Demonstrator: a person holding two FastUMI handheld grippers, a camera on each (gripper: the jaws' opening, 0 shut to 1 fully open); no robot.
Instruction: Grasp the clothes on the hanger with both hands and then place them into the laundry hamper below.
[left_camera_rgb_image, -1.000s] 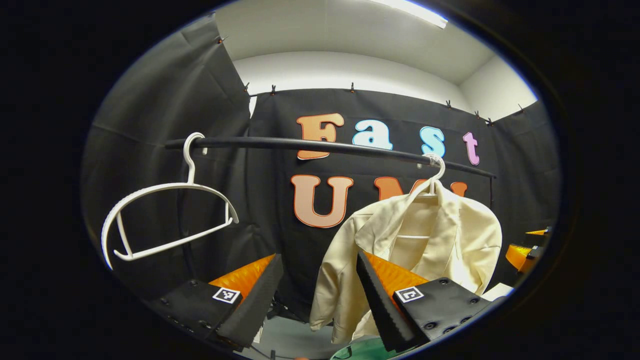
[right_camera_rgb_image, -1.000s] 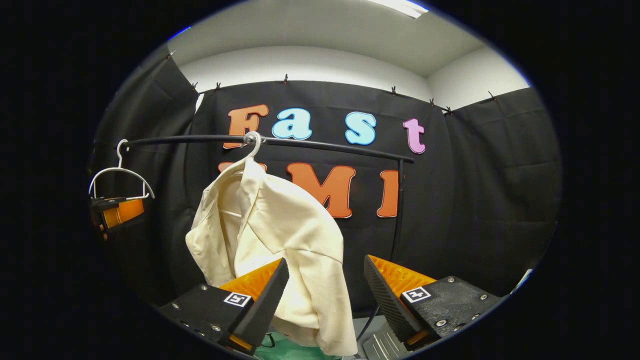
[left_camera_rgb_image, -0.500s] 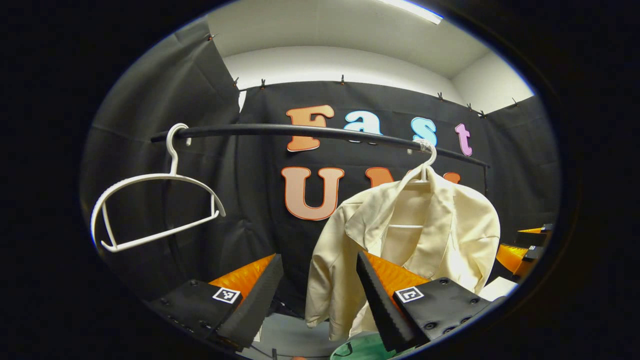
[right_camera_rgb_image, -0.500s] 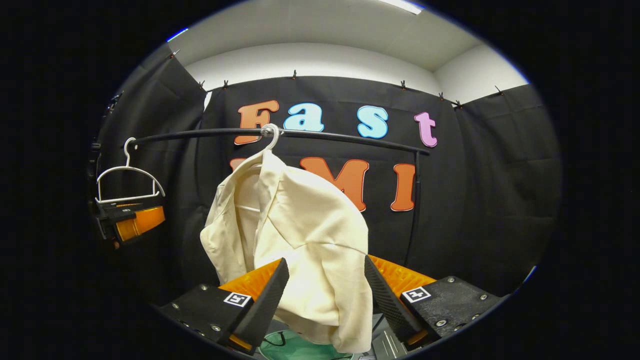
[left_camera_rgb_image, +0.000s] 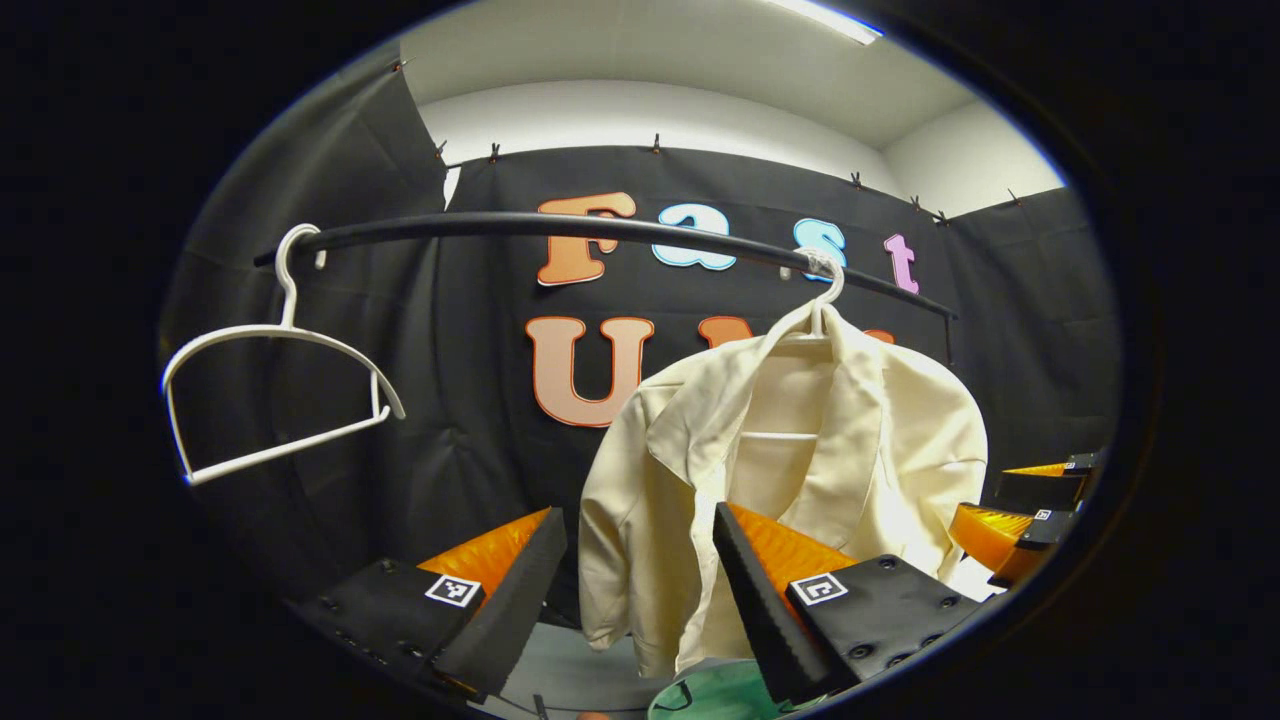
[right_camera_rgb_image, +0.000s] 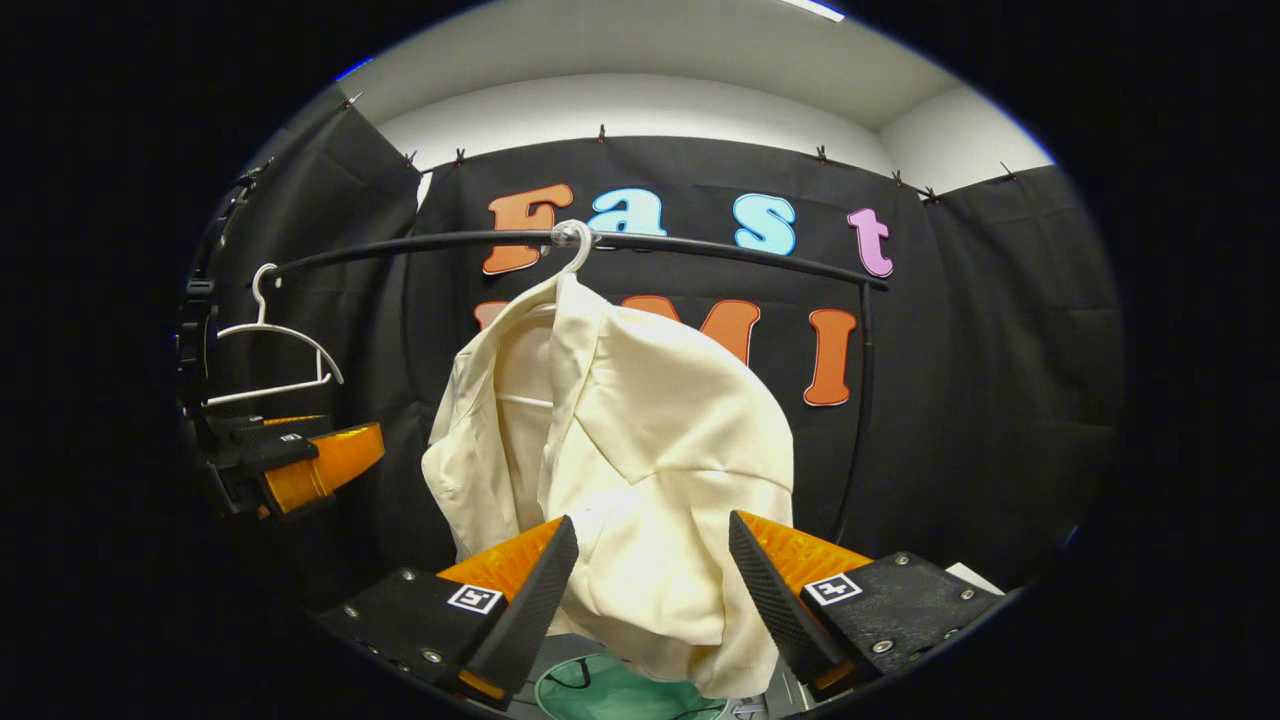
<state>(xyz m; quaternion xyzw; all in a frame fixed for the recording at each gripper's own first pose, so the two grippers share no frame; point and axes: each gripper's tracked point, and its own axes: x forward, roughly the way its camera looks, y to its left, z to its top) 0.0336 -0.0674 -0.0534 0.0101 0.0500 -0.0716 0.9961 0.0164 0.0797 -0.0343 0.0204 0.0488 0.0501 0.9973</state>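
Cream satin-like cloth, a jacket (left_camera_rgb_image: 790, 450), hangs from a white hanger (left_camera_rgb_image: 822, 290) hooked over the black rail (left_camera_rgb_image: 560, 226), its front fallen open so that the lapels and one shoulder face the left gripper (left_camera_rgb_image: 640, 590). That gripper is spread wide and holds nothing; the jacket's near sleeve hangs ahead of the gap between its fingers and a little toward the right-hand finger, apart from both, which suits a grab at that side of the garment. The right gripper (right_camera_rgb_image: 650, 590) is likewise released, and in the right gripper view the jacket's other shoulder and sleeve hang straight ahead of its gap, the hem dropping between and beyond the fingers without visible contact. Each gripper faces its own side of the cloth, probably so the weight can be lifted off the hanger evenly instead of dragged from one shoulder. Below both, at the foot of each view, a green rim shows: the laundry hamper (right_camera_rgb_image: 620, 695), directly under the jacket, so a released garment should fall in. An empty white hanger (left_camera_rgb_image: 270, 390) hangs farther along the rail, up and to the left of the left gripper, clear of the work.
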